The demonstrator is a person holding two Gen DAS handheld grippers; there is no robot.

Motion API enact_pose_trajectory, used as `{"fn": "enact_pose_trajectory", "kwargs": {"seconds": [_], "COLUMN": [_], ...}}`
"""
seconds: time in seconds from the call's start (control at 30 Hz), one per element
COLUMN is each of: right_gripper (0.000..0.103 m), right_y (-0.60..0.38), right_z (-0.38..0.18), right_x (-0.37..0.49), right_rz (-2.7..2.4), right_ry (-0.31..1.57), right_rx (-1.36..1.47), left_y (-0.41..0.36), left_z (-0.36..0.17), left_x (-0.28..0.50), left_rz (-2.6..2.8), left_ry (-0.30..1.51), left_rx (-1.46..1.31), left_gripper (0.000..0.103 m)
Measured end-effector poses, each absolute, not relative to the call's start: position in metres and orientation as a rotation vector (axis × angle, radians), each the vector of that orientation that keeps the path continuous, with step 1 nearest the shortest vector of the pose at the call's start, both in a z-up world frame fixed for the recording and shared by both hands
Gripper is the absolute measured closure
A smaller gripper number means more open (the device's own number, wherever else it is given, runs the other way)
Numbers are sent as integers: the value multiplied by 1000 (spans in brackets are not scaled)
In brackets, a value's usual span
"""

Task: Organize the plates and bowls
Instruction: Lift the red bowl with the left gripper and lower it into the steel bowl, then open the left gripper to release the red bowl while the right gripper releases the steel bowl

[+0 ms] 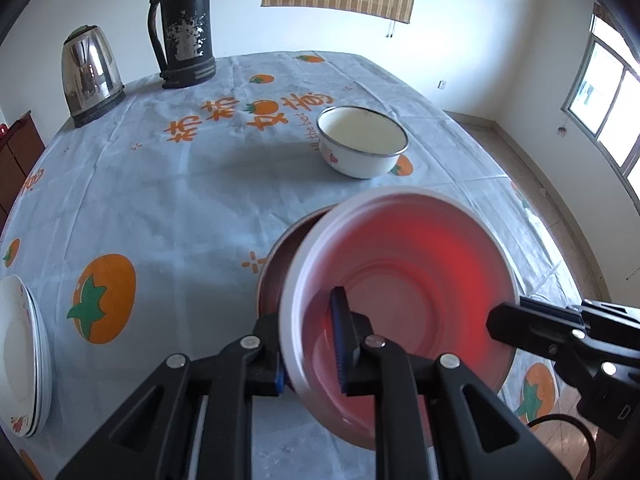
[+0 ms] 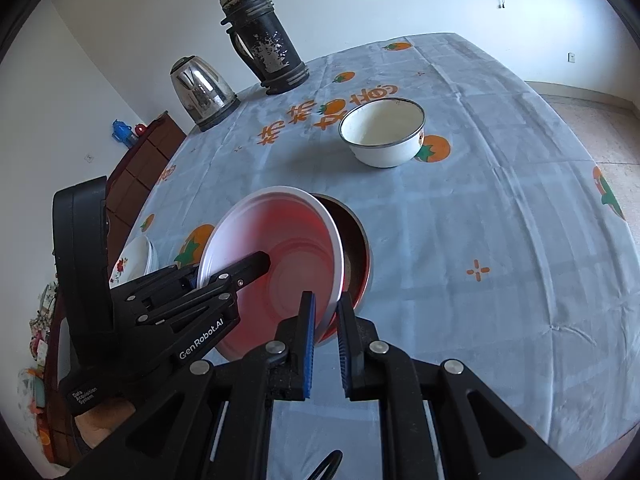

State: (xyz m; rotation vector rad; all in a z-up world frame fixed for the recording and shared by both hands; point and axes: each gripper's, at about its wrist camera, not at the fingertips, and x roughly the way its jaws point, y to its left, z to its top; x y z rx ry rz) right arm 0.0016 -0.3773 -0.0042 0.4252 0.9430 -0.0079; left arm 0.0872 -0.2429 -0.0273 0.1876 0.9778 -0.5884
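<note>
A red bowl with a white rim (image 1: 420, 280) hangs tilted over a darker, brown-lined bowl (image 1: 280, 264) standing on the table. My left gripper (image 1: 308, 344) is shut on the red bowl's left rim, one pad inside and one outside. In the right wrist view my right gripper (image 2: 326, 320) is shut on the red bowl (image 2: 292, 248) at its right rim, just above the darker bowl (image 2: 356, 248). Each view also shows the other gripper: the right gripper (image 1: 504, 322) and the left gripper (image 2: 256, 264). I cannot tell if the two bowls touch.
A white enamel bowl (image 1: 362, 142) stands farther back on the tomato-print tablecloth (image 1: 180, 200). A stack of white plates (image 1: 20, 352) lies at the left edge. A steel kettle (image 1: 90, 74) and a black thermos (image 1: 186, 28) stand at the far left corner.
</note>
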Motion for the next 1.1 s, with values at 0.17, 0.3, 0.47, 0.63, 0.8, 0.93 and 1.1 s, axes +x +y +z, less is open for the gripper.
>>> {"fn": "enact_pose_trajectory", "kwargs": {"seconds": [0.17,0.3,0.47,0.63,0.8,0.93,1.1], "right_gripper": [92,92,92,92,92,90,90], "right_y": [-380,-379,-381,-380,-377,-375,-373], "right_z": [-12,-18,-20,-21,-18,-18,-19], "right_x": [12,16,19,21,23,25,25], "right_rz": [-7,-20,-36,-47,-38,-42,-45], "right_ry": [961,964,960,971,991,993,972], "right_rx": [426,402,374,343,323,301,288], "left_y": [-246,-251,-255,-258,-254,-253,-252], "left_z": [-33,-35,-42,-42,-38,-38,-35], "left_x": [97,95,96,90,89,89,87], "left_rz": [-570,-553,-545,-522,-502,-496,-519], "left_ry": [989,970,978,952,950,952,952], "left_rx": [193,229,235,264,257,250,223], "left_gripper": [87,88,88,88,86,83,69]}}
